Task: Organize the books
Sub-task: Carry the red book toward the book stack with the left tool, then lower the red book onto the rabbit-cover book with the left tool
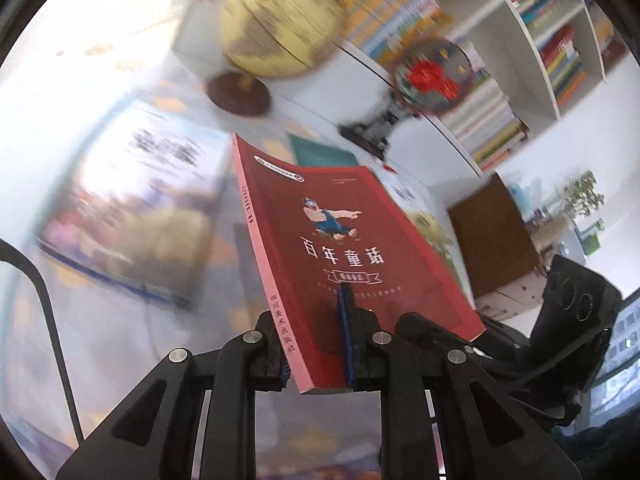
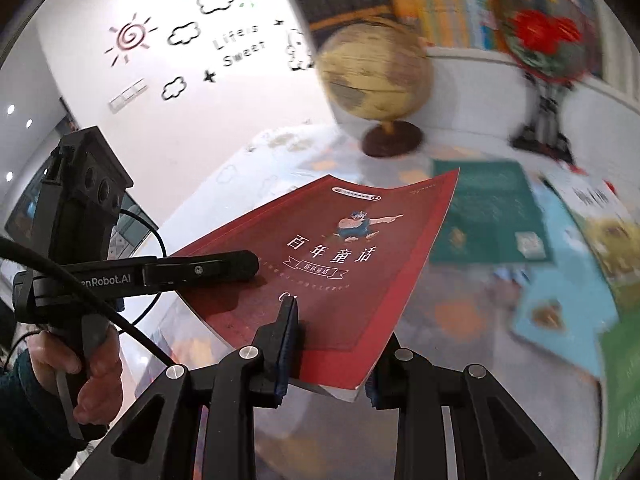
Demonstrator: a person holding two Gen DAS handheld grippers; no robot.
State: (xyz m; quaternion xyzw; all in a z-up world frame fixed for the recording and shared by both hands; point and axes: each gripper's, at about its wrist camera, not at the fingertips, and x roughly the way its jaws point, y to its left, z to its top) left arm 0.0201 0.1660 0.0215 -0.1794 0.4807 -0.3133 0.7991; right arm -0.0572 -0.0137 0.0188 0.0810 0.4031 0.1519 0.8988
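Red book (image 1: 352,248) clamped at its near edge in both the left gripper (image 1: 316,344) and right gripper (image 2: 326,344), lifted clear of the table (image 2: 460,320).

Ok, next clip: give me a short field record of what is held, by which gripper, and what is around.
held item: red book, lifted off the table
left gripper: shut on the book's spine edge
right gripper: shut on the book's near corner
table: green book, light blue book, globe
background: bookshelf, full of books
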